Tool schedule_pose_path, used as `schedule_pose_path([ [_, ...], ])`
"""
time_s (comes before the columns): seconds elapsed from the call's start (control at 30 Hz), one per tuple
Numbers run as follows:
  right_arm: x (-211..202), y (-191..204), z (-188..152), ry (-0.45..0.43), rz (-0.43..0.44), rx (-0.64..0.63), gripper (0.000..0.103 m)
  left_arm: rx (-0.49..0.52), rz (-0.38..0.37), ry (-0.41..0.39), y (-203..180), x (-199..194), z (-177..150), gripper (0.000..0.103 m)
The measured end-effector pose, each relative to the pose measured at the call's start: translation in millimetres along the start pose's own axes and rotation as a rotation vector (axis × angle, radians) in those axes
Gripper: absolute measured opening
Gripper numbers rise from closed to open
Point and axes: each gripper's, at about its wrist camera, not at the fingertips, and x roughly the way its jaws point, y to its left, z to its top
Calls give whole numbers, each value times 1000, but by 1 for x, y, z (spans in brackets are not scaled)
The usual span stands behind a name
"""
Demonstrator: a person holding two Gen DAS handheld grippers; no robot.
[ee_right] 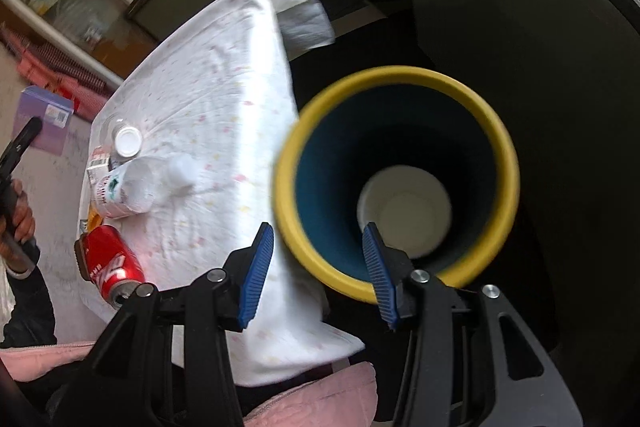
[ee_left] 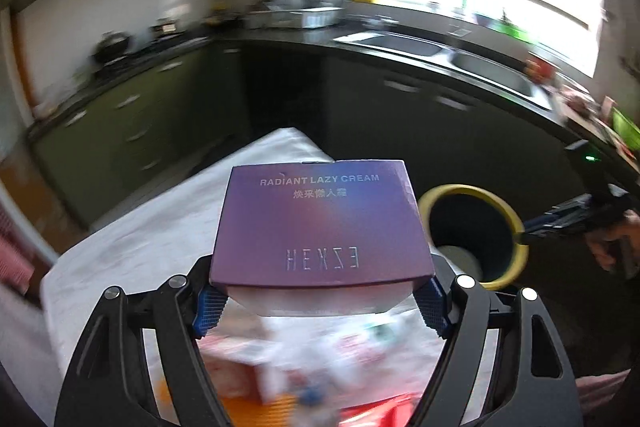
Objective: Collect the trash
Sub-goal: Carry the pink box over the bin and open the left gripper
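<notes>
Black linkage arms are filling the bottom of both views. Beyond them, the white-clothed table [ee_right: 224, 75] is ending in a drooping edge just beside the yellow-rimmed bin [ee_right: 496, 131], likely set there so trash travels a short way. Open dark floor is lying around the bin. The right gripper [ee_right: 320, 267] is straddling the bin's near rim; whether it is pinching, I cannot tell. The left gripper [ee_left: 320, 301] is clamping the purple cream box [ee_left: 320, 223], raised above the table, its 2 pads pressing the box's sides.

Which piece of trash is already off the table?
The purple cream box, gripped by the left gripper; the red can and clear bottle lie on the cloth.
</notes>
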Motion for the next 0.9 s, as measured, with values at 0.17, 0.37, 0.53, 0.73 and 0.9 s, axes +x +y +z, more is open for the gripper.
schedule_pose_path([
  [0.17, -17, -35, -23, -13, -29, 51, 45, 102, -134, 64, -79, 42, 27, 77],
  [0.37, -35, -68, -42, -32, -48, 94, 46, 202, -230, 173, -156, 107, 40, 77],
  [0.53, -38, -83, -51, -31, -51, 118, 46, 268, -263, 262, -204, 161, 40, 77],
  [0.73, -40, -91, -54, -35, -62, 132, 52, 278, -275, 341, -235, 207, 30, 79],
  [0.9, -40, -85, -53, -35, -63, 110, 52, 251, -285, 313, -235, 194, 35, 79],
])
